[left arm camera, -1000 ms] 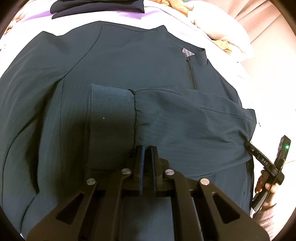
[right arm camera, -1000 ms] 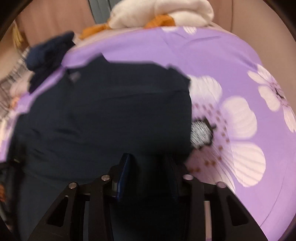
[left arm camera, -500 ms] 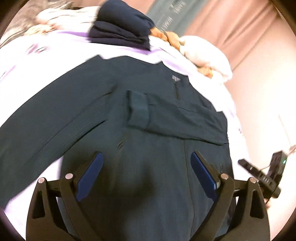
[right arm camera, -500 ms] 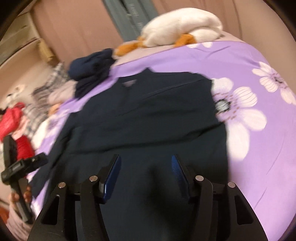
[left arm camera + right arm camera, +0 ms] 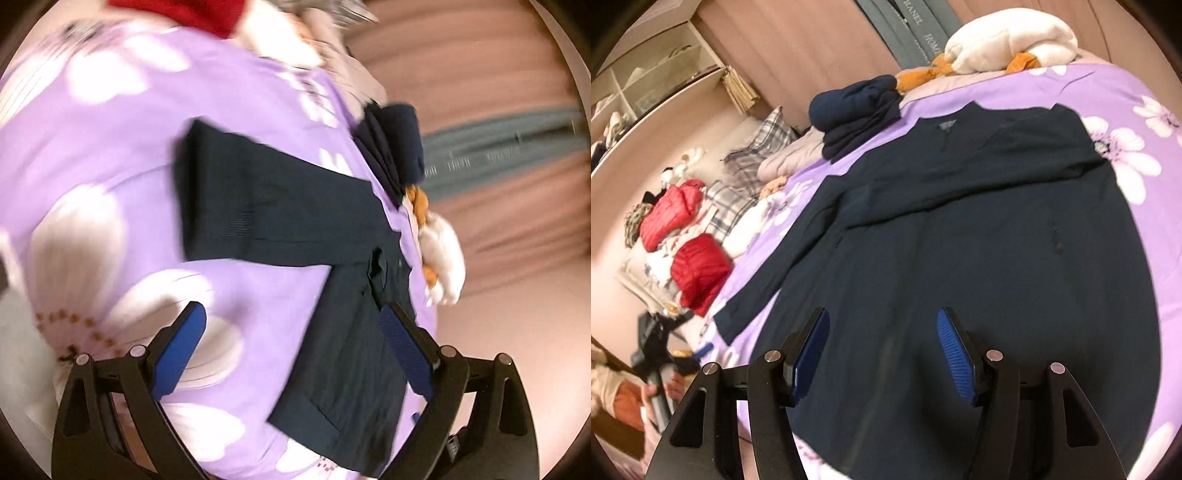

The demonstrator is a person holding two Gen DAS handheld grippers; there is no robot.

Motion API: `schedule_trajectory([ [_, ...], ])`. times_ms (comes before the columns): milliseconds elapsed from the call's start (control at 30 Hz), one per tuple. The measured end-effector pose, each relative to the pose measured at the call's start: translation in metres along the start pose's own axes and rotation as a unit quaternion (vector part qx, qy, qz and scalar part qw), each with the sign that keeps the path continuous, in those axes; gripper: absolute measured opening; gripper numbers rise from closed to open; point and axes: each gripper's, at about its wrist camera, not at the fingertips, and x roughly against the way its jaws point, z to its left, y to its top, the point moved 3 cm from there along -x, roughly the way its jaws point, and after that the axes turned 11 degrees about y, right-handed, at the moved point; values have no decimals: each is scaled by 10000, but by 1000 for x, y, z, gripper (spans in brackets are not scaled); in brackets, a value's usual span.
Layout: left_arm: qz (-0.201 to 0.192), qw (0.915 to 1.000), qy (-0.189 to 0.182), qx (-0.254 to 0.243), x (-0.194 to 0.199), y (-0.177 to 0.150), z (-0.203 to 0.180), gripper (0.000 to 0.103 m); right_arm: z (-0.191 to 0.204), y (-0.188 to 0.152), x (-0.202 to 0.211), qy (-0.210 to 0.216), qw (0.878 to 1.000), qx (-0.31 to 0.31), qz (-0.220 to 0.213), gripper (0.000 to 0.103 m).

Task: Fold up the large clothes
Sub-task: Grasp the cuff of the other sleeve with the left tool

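Both pairs of tongs are seen with jaws apart and nothing gripped: the left tongs held over the bed beside one outstretched sleeve, the right tongs held over the lower body of the single dark jacket. The jacket is spread flat across the purple flowered bedcover, its other sleeve laid across the chest. Beyond the collar, one folded navy pile and one white plush toy are seen near the bed's far edge. Two red garments are seen at the left side.
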Motion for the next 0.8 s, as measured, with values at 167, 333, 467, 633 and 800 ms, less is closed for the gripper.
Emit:
schedule_trajectory([
  [167, 370, 9962, -461, 647, -11, 11, 29, 97, 25, -10, -3, 139, 9999, 57, 61, 61],
  [333, 478, 9932, -581, 893, -26, 20, 32, 97, 40, -17, -1, 31, 9997, 228, 116, 61],
  [467, 371, 9914, -721, 1031, -32, 31, 30, 97, 43, -20, -1, -47, 9995, 283, 158, 61],
  [633, 195, 9886, -795, 1265, -41, 47, 30, 101, 46, -18, -4, -98, 9994, 289, 179, 61],
  [800, 112, 9901, -715, 1202, -48, 59, 23, 102, 55, -17, -10, -24, 9991, 382, 199, 61],
])
